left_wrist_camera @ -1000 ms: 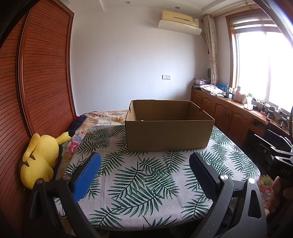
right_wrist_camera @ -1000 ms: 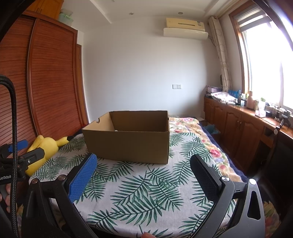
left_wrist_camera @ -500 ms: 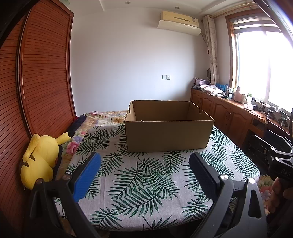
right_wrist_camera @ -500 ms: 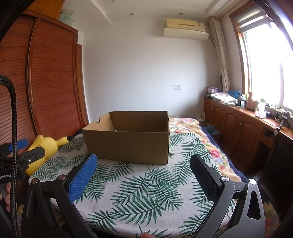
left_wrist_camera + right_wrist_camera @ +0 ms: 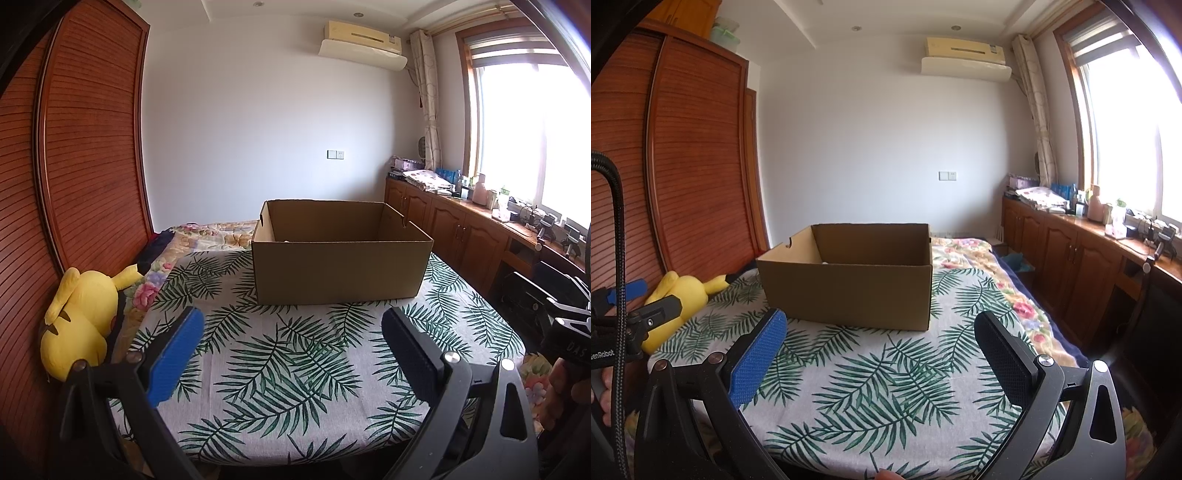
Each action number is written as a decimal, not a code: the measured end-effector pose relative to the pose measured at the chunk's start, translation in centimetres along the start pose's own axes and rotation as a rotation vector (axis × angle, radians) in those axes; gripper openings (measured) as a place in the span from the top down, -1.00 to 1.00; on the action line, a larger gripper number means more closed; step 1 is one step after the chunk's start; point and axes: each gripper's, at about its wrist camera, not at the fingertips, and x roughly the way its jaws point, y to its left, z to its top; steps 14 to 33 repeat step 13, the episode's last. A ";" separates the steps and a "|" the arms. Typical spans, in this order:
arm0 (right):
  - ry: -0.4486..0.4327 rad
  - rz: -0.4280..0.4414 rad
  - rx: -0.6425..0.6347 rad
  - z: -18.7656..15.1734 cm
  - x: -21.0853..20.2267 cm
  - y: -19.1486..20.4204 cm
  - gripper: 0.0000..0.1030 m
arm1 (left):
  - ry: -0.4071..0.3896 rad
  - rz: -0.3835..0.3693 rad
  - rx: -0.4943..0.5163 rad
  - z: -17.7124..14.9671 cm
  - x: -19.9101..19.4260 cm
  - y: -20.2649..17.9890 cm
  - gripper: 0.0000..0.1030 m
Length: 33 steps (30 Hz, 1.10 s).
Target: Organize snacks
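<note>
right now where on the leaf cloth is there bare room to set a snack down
Bare leaf-print cloth runs from the near edge up to the cardboard box, between both open tools: left tool, right tool. A narrower strip lies right of the box. The left edge is crowded by the yellow plush.

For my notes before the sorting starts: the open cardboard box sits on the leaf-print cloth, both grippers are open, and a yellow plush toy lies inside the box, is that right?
Not quite. The yellow plush toy lies outside the cardboard box, beside the wardrobe, as the left wrist view shows. The box does sit on the leaf-print cloth, and the left gripper and right gripper are open.
</note>
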 end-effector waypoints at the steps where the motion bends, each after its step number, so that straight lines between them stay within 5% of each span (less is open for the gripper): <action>1: 0.001 0.000 0.001 0.0 0.0 0.0 -1.00 | 0.000 0.001 0.000 0.0 0.0 0.0 -0.90; 33: 0.008 -0.001 0.001 -0.3 0.2 -0.1 -1.00 | 0.002 -0.004 -0.001 -0.1 0.2 0.0 -0.90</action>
